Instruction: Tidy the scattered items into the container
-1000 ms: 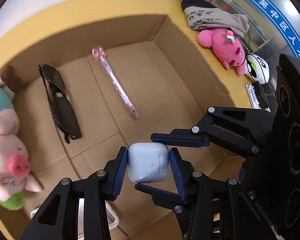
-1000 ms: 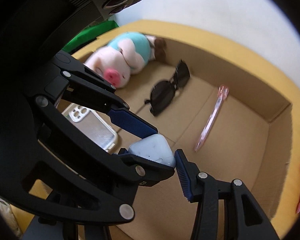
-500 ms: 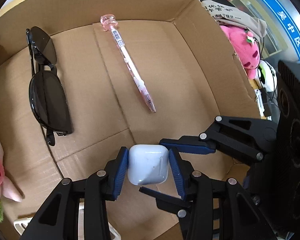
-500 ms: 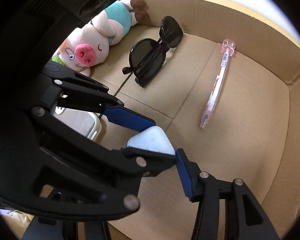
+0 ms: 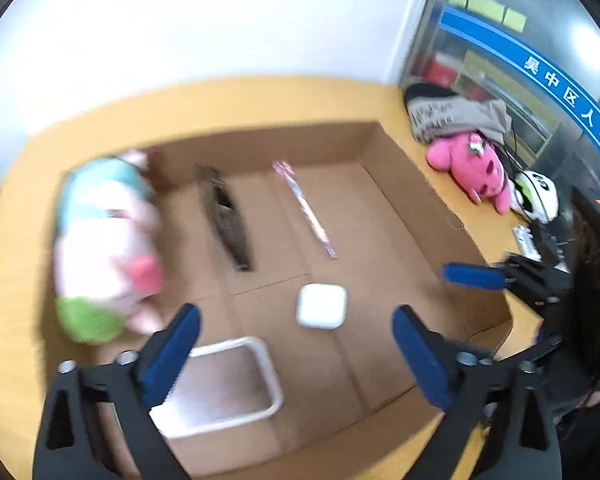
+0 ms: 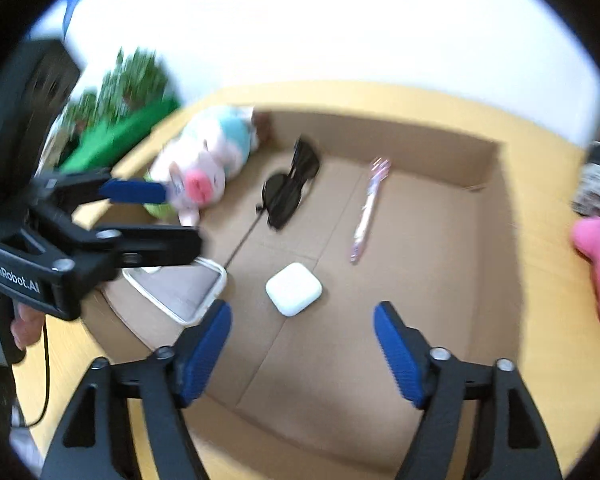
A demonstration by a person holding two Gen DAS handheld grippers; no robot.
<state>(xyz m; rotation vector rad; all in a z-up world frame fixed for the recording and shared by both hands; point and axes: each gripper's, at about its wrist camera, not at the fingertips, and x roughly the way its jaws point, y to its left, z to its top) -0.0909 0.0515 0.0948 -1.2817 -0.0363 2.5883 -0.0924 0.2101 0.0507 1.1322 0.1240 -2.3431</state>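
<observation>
The left gripper (image 5: 296,334) is seen with its blue pads spread wide and its jaws opening, nothing pressed between them — the white earbud case (image 5: 321,306) lies free on the floor of the cardboard box (image 5: 392,184), beyond the fingertips. The right gripper (image 6: 302,334) is likewise spread, its jaws opening, and the same case (image 6: 293,289) is seen lying flat on the cardboard ahead of its pads, touched by neither. The case rests near the middle of the box floor, toward the near edge, beside a seam in the cardboard. A clear phone case (image 6: 178,286) is placed at the near left corner of the box, just beside the earbud case but apart from it. Along the left wall a plush pig (image 6: 206,160) in a teal top is laid, its head toward the near side. Black sunglasses (image 6: 290,190) are set folded toward the far edge, between the pig and a pink pen (image 6: 366,210), which lies lengthwise right of centre. The box is carried by a yellow table (image 5: 260,96). At the table's far right corner, outside the box, a pink plush toy (image 5: 470,168) is seen against a bundle of grey cloth (image 5: 456,114) — both somewhat blurred. The left view is smeared by motion, so the fine detail of the pig and sunglasses cannot be made out there.
</observation>
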